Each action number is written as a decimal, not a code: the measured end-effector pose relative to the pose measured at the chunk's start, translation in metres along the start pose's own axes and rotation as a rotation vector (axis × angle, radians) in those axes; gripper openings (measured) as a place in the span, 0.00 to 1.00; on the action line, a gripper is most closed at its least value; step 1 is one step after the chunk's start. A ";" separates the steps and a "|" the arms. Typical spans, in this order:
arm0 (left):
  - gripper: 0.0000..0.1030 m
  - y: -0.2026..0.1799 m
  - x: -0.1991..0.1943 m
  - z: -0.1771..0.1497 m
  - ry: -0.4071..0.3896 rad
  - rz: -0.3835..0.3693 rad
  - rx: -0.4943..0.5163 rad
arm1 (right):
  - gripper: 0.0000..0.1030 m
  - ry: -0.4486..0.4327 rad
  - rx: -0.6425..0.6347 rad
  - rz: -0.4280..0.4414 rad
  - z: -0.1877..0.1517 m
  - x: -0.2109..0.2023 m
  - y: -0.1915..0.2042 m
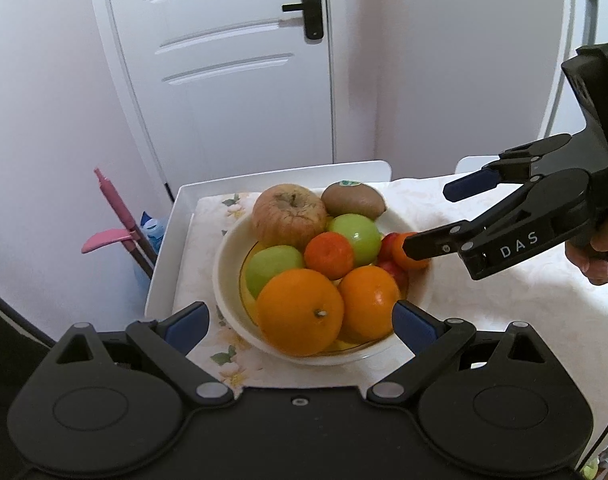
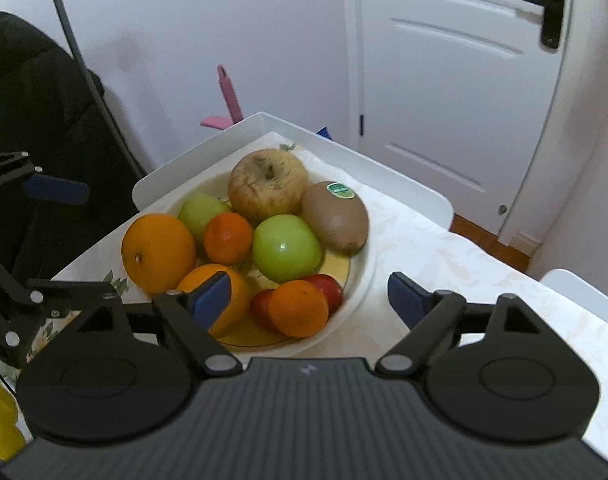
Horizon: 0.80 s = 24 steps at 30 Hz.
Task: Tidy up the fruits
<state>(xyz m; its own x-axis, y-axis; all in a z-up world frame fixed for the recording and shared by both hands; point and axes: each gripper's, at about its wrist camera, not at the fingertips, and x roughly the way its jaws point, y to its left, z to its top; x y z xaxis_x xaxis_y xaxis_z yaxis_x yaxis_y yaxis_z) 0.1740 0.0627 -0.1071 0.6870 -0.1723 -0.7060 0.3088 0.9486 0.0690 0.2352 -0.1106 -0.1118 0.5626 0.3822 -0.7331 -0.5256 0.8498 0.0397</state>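
**fruitfan:** Over the bowl [image 2: 360, 280] on the white table [image 2: 444, 264], the right gripper [image 2: 304, 300] hangs with jaws spread wide, nothing between the pads. A small orange [image 2: 297, 308] sits right under it at the bowl's near edge, beside the red fruit [image 2: 328, 286]. Looks like a drop-off step to me.

**benchbot:** Agreed. The left gripper [image 1: 299, 320] is wide too, empty, framing the big orange [image 1: 299, 312]. Next move probably needs the right one lifted clear without nudging the pile.
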 end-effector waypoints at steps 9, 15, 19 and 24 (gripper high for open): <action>0.97 -0.025 -0.053 0.019 -0.078 -0.004 -0.015 | 0.97 -0.055 0.045 -0.091 0.000 -0.078 0.012; 0.97 -0.049 -0.100 0.037 -0.144 0.043 -0.046 | 1.00 -0.112 0.153 -0.226 -0.007 -0.156 0.014; 0.98 -0.063 -0.130 0.046 -0.198 0.076 -0.081 | 1.00 -0.184 0.258 -0.370 -0.016 -0.211 0.017; 1.00 -0.079 -0.156 0.049 -0.256 0.109 -0.139 | 1.00 -0.232 0.337 -0.517 -0.028 -0.254 0.029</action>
<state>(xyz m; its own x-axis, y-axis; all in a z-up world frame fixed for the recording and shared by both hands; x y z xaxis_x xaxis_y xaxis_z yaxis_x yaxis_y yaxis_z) 0.0750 0.0019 0.0321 0.8601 -0.1122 -0.4976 0.1434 0.9894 0.0248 0.0595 -0.1934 0.0569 0.8319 -0.0698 -0.5505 0.0568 0.9976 -0.0407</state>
